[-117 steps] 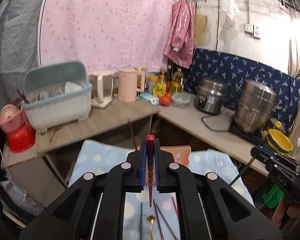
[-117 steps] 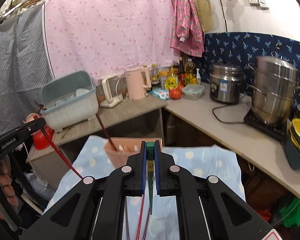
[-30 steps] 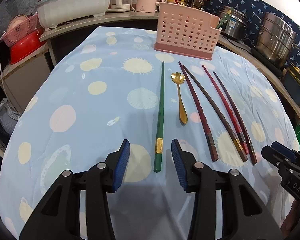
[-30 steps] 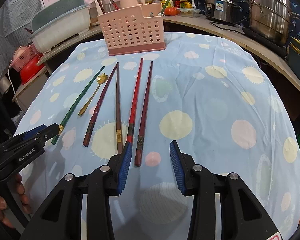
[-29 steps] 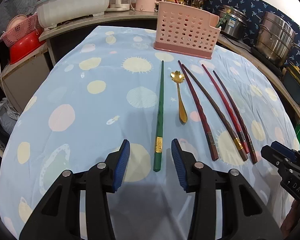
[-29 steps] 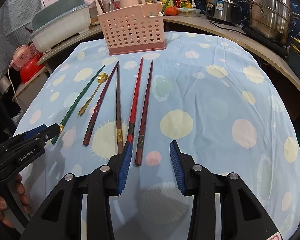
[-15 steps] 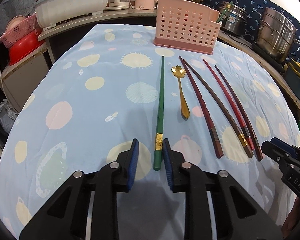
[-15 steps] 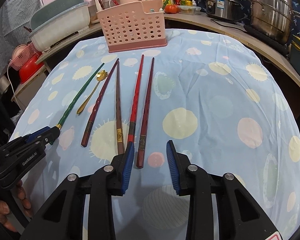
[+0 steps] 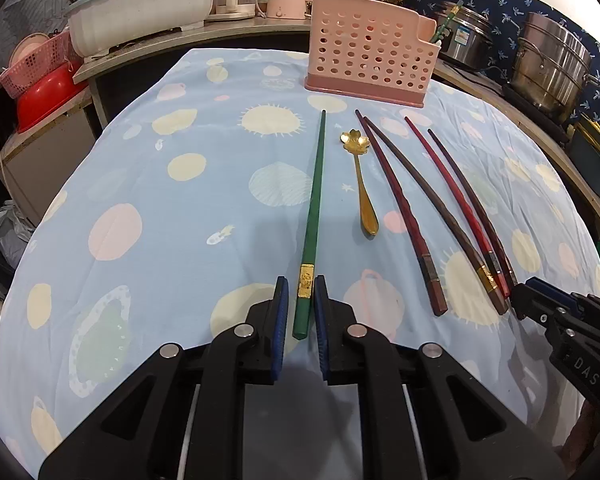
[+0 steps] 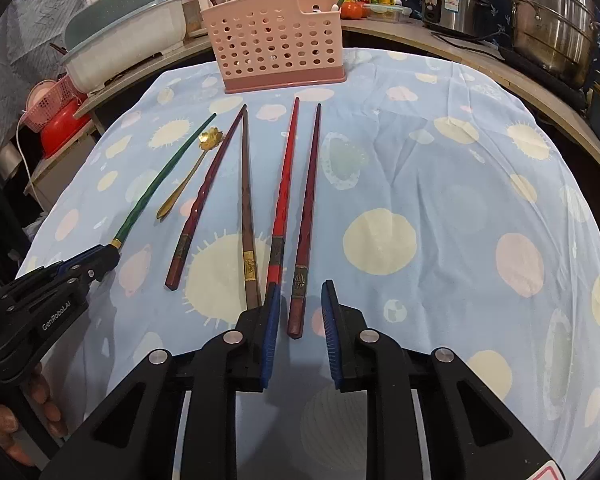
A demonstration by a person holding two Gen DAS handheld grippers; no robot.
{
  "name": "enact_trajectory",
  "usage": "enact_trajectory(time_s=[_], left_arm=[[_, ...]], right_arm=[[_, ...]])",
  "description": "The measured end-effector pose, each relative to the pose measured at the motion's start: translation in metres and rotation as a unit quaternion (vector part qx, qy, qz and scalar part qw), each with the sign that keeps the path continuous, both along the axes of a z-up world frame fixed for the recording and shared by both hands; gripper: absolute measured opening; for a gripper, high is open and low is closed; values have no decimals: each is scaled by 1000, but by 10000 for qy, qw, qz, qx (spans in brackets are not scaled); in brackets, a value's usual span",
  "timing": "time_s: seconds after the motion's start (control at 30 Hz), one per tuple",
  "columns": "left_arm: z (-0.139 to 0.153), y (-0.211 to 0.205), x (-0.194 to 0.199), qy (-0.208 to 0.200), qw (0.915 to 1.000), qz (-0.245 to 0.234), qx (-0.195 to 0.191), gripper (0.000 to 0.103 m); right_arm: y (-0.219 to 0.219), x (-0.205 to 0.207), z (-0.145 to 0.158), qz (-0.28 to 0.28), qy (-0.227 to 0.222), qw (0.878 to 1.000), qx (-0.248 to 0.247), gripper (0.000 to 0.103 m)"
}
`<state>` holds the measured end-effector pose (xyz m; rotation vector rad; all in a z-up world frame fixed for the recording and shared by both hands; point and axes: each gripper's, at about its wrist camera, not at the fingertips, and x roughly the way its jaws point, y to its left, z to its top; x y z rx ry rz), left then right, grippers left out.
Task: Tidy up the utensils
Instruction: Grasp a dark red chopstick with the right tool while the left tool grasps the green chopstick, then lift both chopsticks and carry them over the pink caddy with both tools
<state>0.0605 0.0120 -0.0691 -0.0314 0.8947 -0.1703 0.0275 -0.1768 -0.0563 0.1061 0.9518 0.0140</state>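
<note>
Two views. Left wrist: left tongs [image 9: 301,304], blue pads closing about butt end of green chopstick [image 9: 313,216], narrow gaps either side; shaft lying flat on spotted tablecloth [image 9: 152,208], long axis running away toward pink utensil basket [image 9: 370,62]. "DAS" legible on right tongs [image 9: 518,300] at frame's right. Gold spoon [image 9: 360,176] beside, bowl toward basket.

Right wrist: right tongs [image 10: 299,310] closing, wider gap, straddling butt of dark red chopstick [image 10: 306,216] without contact; tip toward basket. "GenRobot.AI" printed on left tongs.
</note>
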Motion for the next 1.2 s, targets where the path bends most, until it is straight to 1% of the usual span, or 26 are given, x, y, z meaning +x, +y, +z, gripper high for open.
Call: enact_trajectory(time_s=[0.07,0.3,0.37,0.6,0.67,0.7,1.0,1.2], left_arm=[[0,0,0,3,10000,0,-11,12],[-1,0,1,9,10000,-14,-47,13],[-1,0,1,10,10000,-16,-57,12],[-1,1,1,5,10000,-17,-66,12],[-1,1,1,0,10000,-15,-66,11],[0,0,0,-4,10000,-22,-81,9],[7,2,-6,19,9999,-32,-146,7],[21,2,-15,-71,9997,-60,-206,7]], right_arm=[[1,2,-1,-5,28,10000,3,14],[2,7,-4,-30,6,10000,-44,12],[3,7,-5,-18,-14,10000,-91,8],[2,6,-4,-22,-32,9999,-113,7],[1,4,-2,-27,-40,9999,-112,7],[1,2,-1,-30,-53,9999,-113,7],[-8,-10,16,-106,-241,9996,-55,7],[-15,-18,30,-130,-402,9991,16,7]])
